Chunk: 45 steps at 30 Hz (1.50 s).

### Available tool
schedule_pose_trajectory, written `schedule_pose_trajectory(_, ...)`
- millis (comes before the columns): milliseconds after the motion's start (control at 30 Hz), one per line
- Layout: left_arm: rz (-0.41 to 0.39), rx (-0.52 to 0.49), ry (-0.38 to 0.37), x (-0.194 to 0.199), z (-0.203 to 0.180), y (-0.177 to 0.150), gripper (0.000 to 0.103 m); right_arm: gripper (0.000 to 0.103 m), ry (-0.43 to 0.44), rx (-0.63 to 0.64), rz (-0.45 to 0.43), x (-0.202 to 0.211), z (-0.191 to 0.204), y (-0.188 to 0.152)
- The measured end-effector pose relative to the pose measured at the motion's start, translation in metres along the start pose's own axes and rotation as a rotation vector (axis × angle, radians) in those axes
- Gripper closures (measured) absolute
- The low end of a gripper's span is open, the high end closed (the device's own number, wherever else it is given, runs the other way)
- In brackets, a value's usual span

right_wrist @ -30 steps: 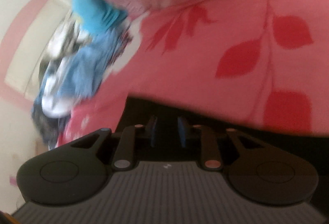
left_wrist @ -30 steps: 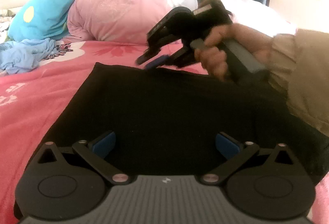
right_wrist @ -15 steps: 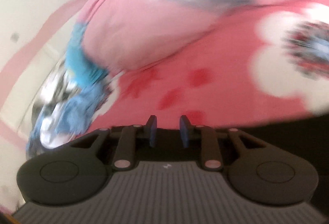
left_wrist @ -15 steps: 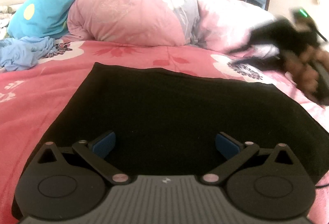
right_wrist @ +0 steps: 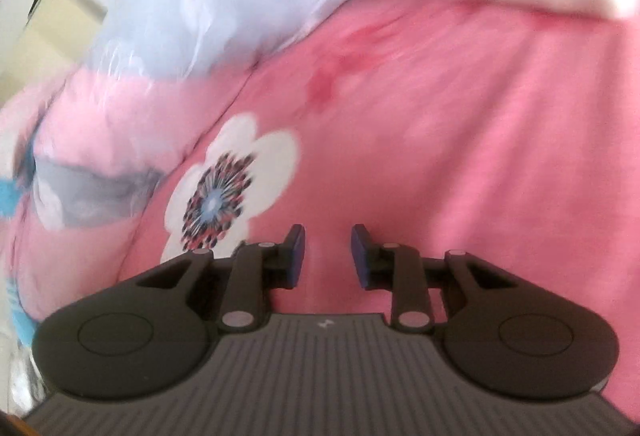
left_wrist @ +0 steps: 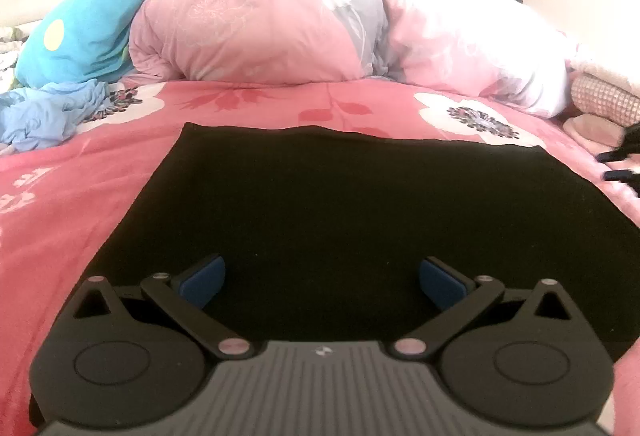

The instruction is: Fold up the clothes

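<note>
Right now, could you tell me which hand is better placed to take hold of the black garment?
Left: the left gripper hovers open over the black garment. The right gripper faces only pink bedsheet.

The black garment (left_wrist: 320, 204) is presenting as matt, smooth cloth. The bedsheet (left_wrist: 80, 196) is showing soft printed cotton-like fabric. The quilt (left_wrist: 248, 32) is appearing puffy with a slight sheen. The left gripper (left_wrist: 320, 282) is displaying matt black plastic, ribbed grey housing and blue rubbery pads (left_wrist: 200, 282).
</note>
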<state>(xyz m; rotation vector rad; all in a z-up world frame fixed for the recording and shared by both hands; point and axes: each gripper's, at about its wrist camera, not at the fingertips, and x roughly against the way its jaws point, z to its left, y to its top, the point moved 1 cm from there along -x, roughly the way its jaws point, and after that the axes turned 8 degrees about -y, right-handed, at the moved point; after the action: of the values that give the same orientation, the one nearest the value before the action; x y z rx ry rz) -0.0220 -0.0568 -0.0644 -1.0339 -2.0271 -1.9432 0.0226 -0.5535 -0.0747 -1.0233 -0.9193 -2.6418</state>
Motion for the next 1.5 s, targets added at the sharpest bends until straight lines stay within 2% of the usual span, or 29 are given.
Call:
schedule_pose_trajectory(133, 0.006, -0.011, 0.009, -0.001, -0.001, 0.000, 0.000, 0.076, 0.161, -0.016, 0.038, 0.058, -0.016, -0.021)
schedule_pose_trajectory(267, 0.010, -0.017, 0.015, -0.002, -0.002, 0.000, 0.000, 0.074, 0.265, 0.053, 0.166, 0.086, -0.017, -0.058)
schedule_pose_trajectory(367, 0.009, -0.016, 0.013, -0.002, -0.002, 0.000, 0.000, 0.074, 0.243, 0.116, 0.232, 0.090, -0.027, -0.084)
schedule_pose_trajectory(433, 0.007, -0.014, 0.011, -0.001, -0.001, 0.000, 0.000, 0.077, 0.168, 0.113, 0.239, 0.091, -0.045, -0.093)
schedule_pose_trajectory(467, 0.006, -0.013, 0.010, -0.001, -0.001, 0.000, 0.000, 0.081, 0.165, 0.095, 0.222, 0.096, -0.054, -0.092)
schedule_pose_trajectory(633, 0.005, -0.016, 0.010, -0.002, 0.000, 0.000, 0.000, 0.076, 0.051, 0.082, 0.109, 0.140, -0.072, -0.088)
schedule_pose_trajectory(700, 0.004, -0.016, 0.009, -0.002, 0.000, 0.000, 0.000, 0.076, 0.078, 0.097, 0.091, 0.151, -0.065, -0.089)
schedule_pose_trajectory(733, 0.004, -0.016, 0.010, -0.002, 0.000, 0.000, 0.000, 0.075, 0.119, 0.100, 0.091, 0.153, -0.059, -0.089)
schedule_pose_trajectory(800, 0.005, -0.017, 0.010, -0.002, 0.000, 0.000, 0.000, 0.074, 0.203, 0.107, 0.123, 0.151, -0.046, -0.097)
schedule_pose_trajectory(867, 0.006, -0.019, 0.011, -0.002, 0.000, 0.001, 0.000, 0.073, 0.248, 0.111, 0.177, 0.139, -0.034, -0.109)
schedule_pose_trajectory(1000, 0.010, -0.017, 0.010, -0.002, 0.001, 0.002, 0.000, 0.076, 0.173, 0.101, 0.248, 0.124, -0.042, -0.127)
schedule_pose_trajectory(1067, 0.013, -0.018, 0.012, -0.003, 0.001, 0.002, 0.000, 0.075, 0.172, 0.076, 0.230, 0.135, -0.052, -0.127)
schedule_pose_trajectory(1100, 0.014, -0.019, 0.014, -0.003, 0.000, 0.002, 0.000, 0.074, 0.138, 0.097, 0.209, 0.144, -0.051, -0.126)
schedule_pose_trajectory(1133, 0.016, -0.020, 0.016, -0.003, 0.000, 0.002, 0.000, 0.073, 0.101, 0.124, 0.188, 0.154, -0.050, -0.125)
schedule_pose_trajectory(1200, 0.018, -0.019, 0.016, -0.003, 0.000, 0.003, 0.000, 0.060, 0.024, 0.200, 0.152, 0.170, -0.043, -0.123)
schedule_pose_trajectory(1233, 0.020, -0.017, 0.015, -0.003, 0.000, 0.003, 0.000, 0.058, 0.016, 0.226, 0.139, 0.174, -0.037, -0.123)
schedule_pose_trajectory(1333, 0.043, -0.016, 0.020, -0.004, 0.000, 0.007, 0.000, 0.051, 0.026, 0.348, 0.107, 0.172, -0.002, -0.127)
schedule_pose_trajectory(1500, 0.077, -0.013, 0.026, -0.007, -0.001, 0.012, 0.000, 0.033, 0.047, 0.585, 0.049, 0.156, 0.067, -0.142)
